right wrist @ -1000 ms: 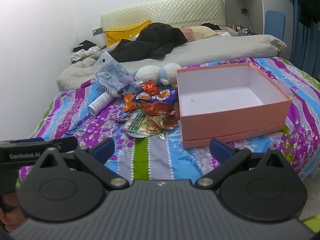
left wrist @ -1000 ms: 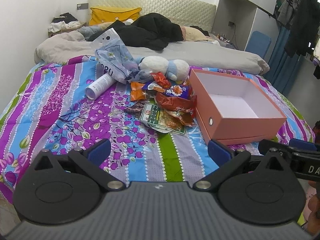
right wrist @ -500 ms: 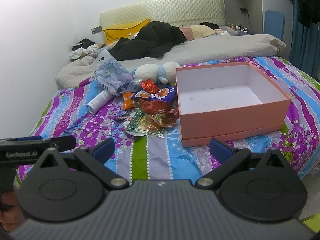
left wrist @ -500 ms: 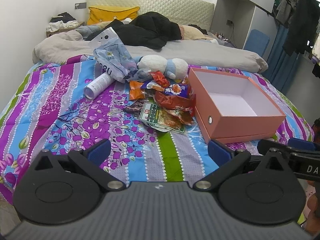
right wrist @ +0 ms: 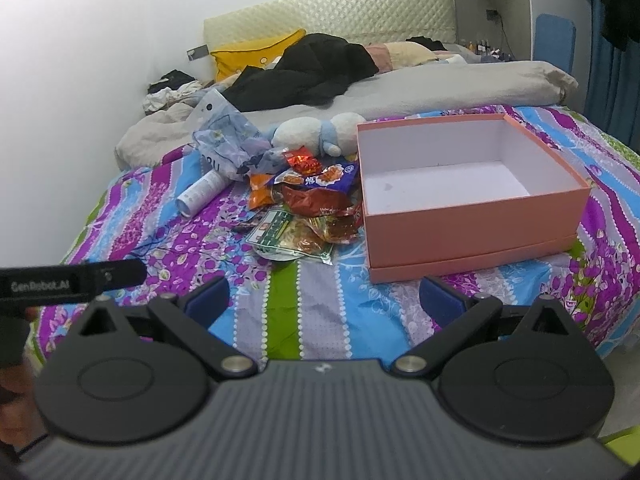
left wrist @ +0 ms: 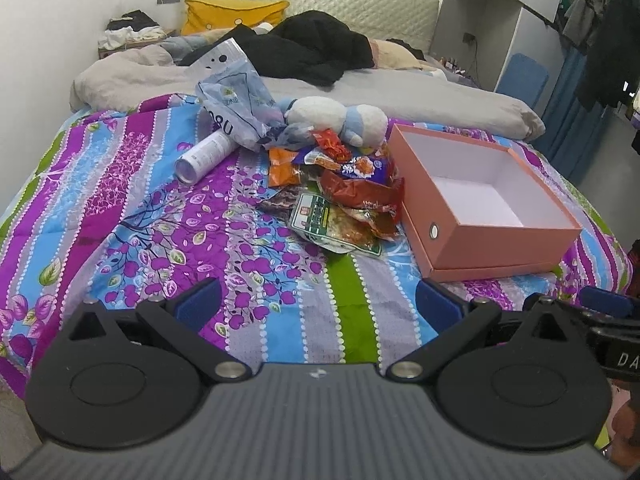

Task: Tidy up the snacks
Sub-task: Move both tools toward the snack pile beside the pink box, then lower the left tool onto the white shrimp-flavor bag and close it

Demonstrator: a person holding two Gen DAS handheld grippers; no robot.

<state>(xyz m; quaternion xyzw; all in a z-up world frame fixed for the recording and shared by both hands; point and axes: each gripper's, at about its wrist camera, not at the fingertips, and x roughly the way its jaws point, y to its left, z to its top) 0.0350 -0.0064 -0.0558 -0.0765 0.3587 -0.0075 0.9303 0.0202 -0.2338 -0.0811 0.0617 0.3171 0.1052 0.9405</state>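
- A bed covered by a striped floral bedspread (left wrist: 132,208) (right wrist: 304,312) is being shown filling most of both views; a grey duvet (left wrist: 420,100) and a black garment (left wrist: 304,52) are being seen heaped toward 12 o'clock, before a quilted headboard (left wrist: 320,0).
- A salmon-pink box (left wrist: 500,248) (right wrist: 472,228), open and with its white floor bare, is being shown lying on the bedspread at about 2 o'clock in the left wrist view and 1 o'clock in the right wrist view.
- The left gripper (left wrist: 318,308) is being held low over the near edge of the bed, fingers spread wide with nothing between them; the right gripper (right wrist: 324,302) is being held likewise, fingers wide and unloaded.
- A pile of snack packets (left wrist: 340,196) (right wrist: 308,208) is being shown at 12 o'clock, just beside the box's left wall and touching it; red, orange, purple and green-labelled packets are being seen overlapped.
- A crumpled pale-blue plastic bag (left wrist: 236,108) (right wrist: 224,140) is being shown at 11 o'clock, behind the pile.
- A white-and-blue plush toy (left wrist: 336,118) (right wrist: 316,134) is being shown lying behind the pile, near the box's far corner.
- A white cylindrical tube (left wrist: 204,156) (right wrist: 200,192) is being shown lying on its side at 11 o'clock, apart from the pile.
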